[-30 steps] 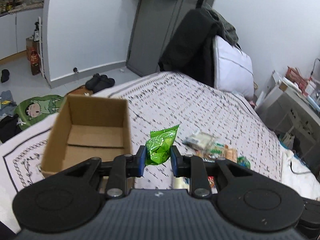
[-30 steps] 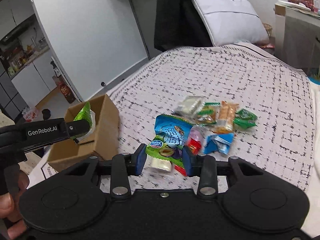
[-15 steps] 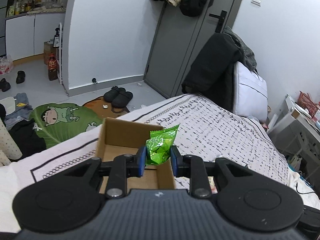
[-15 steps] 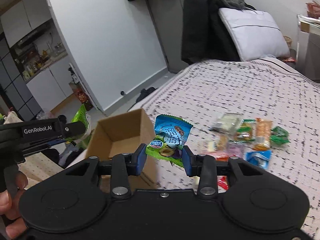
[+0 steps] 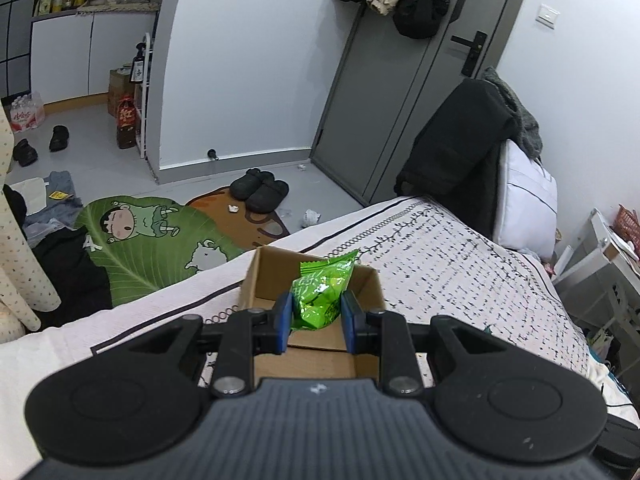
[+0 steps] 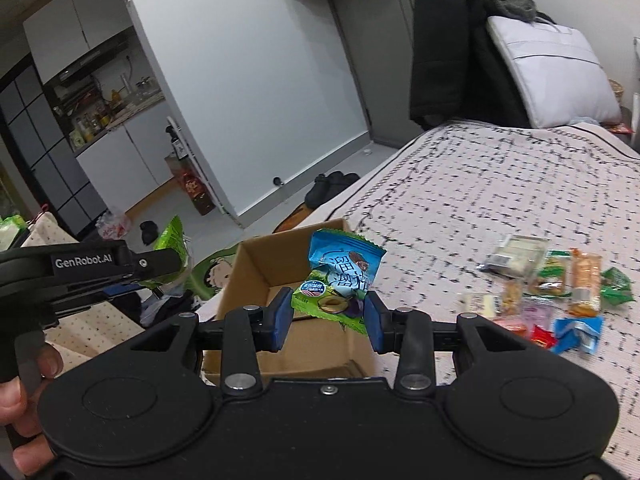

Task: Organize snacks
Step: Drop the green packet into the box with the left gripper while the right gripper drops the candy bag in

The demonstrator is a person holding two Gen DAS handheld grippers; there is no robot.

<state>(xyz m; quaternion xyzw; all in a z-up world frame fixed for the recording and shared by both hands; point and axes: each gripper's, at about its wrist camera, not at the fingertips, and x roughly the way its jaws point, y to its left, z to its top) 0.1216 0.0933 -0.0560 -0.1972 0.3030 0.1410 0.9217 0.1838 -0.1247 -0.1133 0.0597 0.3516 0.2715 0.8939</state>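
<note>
Here, in the left wrist view, I see my left gripper (image 5: 315, 322) closed on a green snack packet (image 5: 322, 294), its blue pads pressing both sides. The packet hangs just above the open cardboard box (image 5: 262, 276), which stands on the patterned bed cover (image 5: 460, 268) near the left edge.

In the right wrist view, my right gripper (image 6: 325, 318) is clamped on a blue and green snack packet (image 6: 342, 276), held over the same box (image 6: 248, 276). To the right, well apart, the pile of snacks (image 6: 556, 292) lies on the cover. At far left, the left gripper (image 6: 160, 260) shows, with a hand (image 6: 24, 412) below it.

The cardboard box (image 5: 256, 280) stands open-topped; snack pile (image 6: 552, 296) lies well apart.
</note>
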